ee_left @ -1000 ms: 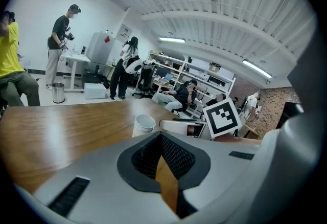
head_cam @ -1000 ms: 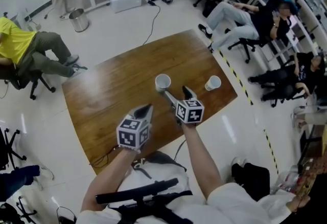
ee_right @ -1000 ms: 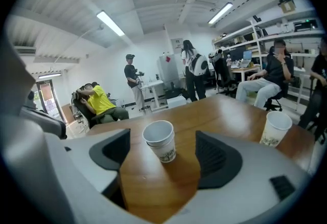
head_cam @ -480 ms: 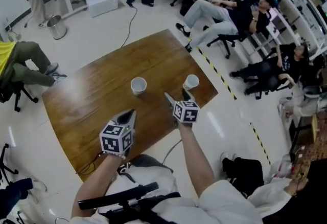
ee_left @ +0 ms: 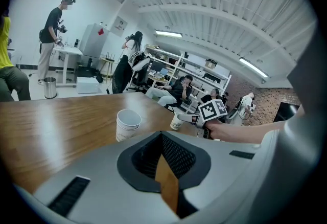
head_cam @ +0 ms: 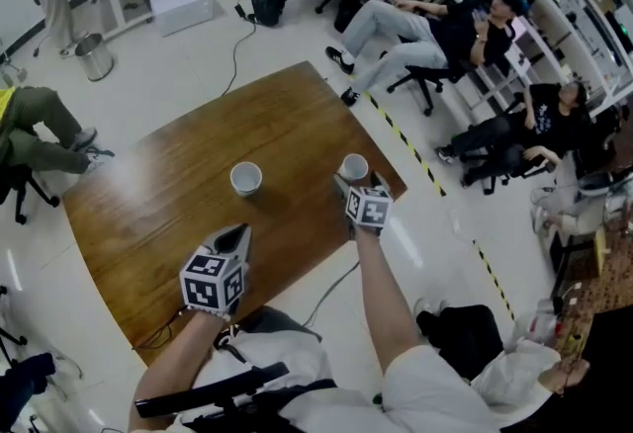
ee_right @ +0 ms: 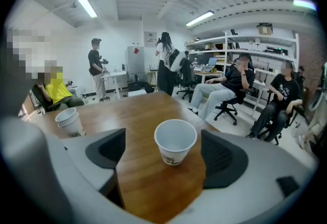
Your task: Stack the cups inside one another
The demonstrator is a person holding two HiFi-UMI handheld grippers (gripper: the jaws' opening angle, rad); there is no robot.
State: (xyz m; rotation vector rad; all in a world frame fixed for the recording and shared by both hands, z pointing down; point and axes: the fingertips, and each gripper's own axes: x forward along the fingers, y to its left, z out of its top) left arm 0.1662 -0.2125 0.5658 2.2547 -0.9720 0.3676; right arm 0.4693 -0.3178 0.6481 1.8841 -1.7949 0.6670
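A brown wooden desk point(head_cam: 148, 214) with rounded corners fills the middle of a pale office floor point(head_cam: 297, 36). Several people sit on wheeled chairs point(head_cam: 425, 31) past its far right edge, and a small metal bin point(head_cam: 94, 56) stands far off to the left. The person's two bare forearms reach in from the near side. The right forearm point(head_cam: 381, 293) stretches well out toward the desk's right corner, while the left forearm point(head_cam: 178, 352) stays closer in. The left gripper point(head_cam: 238, 234) hangs over the near part of the desk with its jaws pressed together at the tips and nothing between them. It points toward the middle of the desk. The right gripper point(head_cam: 348, 186) sits farther out and to the right, angled downward, with its jaws spread wide after just opening further. The single paper cup point(head_cam: 353, 167) stands upright on the desk near the right corner, just past the tips of those jaws and in line with the gap. There is clear space on both sides, and neither pad touches it. The nested cups point(head_cam: 245, 178), two white cups sitting one inside the other, stand upright near the middle of the desk. They are well apart from the single cup on its left, and a little beyond the left gripper.
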